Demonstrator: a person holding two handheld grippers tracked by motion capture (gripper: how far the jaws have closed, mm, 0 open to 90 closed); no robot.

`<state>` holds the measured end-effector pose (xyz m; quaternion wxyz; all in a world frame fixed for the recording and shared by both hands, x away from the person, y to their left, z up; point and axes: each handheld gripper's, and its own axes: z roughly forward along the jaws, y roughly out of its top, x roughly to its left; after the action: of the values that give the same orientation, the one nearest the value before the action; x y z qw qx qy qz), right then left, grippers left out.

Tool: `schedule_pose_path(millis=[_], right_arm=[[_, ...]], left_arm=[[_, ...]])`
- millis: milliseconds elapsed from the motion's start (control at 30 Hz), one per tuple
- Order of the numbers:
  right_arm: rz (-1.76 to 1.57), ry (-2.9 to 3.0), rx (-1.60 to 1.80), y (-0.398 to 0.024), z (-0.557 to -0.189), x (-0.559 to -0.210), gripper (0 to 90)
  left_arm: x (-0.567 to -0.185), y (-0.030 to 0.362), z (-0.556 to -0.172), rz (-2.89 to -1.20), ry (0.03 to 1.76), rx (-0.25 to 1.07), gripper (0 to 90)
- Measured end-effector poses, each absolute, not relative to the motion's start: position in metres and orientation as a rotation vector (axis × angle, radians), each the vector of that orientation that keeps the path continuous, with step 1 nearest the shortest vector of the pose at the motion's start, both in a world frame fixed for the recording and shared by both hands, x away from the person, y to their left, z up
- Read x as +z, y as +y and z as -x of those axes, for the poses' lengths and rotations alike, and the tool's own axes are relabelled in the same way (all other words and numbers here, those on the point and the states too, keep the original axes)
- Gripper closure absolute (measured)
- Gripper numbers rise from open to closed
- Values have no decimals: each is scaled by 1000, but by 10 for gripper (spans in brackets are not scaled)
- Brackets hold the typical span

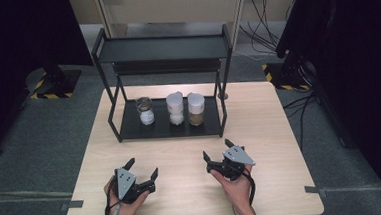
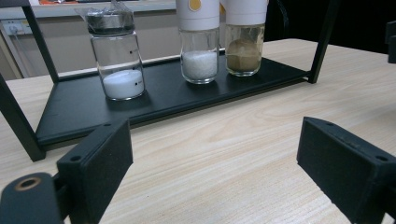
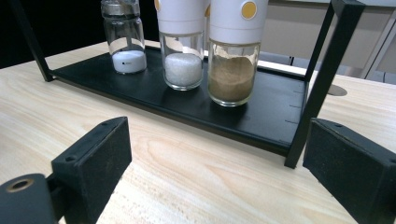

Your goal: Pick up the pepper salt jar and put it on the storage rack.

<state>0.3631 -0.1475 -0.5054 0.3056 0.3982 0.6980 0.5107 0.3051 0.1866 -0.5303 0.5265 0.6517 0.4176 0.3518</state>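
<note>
A black two-tier rack (image 1: 129, 128) stands at the table's far middle. On its lower shelf (image 2: 163, 98) (image 3: 266, 116) stand three jars in a row: a clear jar with a silver cap and white powder (image 1: 145, 111) (image 2: 116, 56) (image 3: 125, 39), a white-capped grinder of white grains (image 1: 175, 108) (image 2: 199, 44) (image 3: 183, 46), and a white-capped grinder of brown powder (image 1: 196, 108) (image 2: 243, 39) (image 3: 232, 58). My left gripper (image 1: 142, 171) (image 2: 212, 163) rests open near the front edge, jaws wide with nothing between them. My right gripper (image 1: 218, 153) (image 3: 215, 163) is open too, facing the brown grinder from a short way off.
The rack's upper shelf (image 1: 162, 48) hangs above the jars, and its black posts (image 3: 327, 79) (image 2: 18, 116) frame the lower shelf. Bare wooden table (image 1: 275, 132) lies between the grippers and the rack. Cables and stand bases (image 1: 57, 83) sit on the grey floor beyond.
</note>
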Motion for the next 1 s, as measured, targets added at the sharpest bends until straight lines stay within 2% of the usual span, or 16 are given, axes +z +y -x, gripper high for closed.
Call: schedule_pose_path(millis=[1000], right_arm=[[-1057, 1863, 1357, -156, -338, -524, 75]], left_arm=[[-530, 187, -305, -1555, 998, 845, 100]])
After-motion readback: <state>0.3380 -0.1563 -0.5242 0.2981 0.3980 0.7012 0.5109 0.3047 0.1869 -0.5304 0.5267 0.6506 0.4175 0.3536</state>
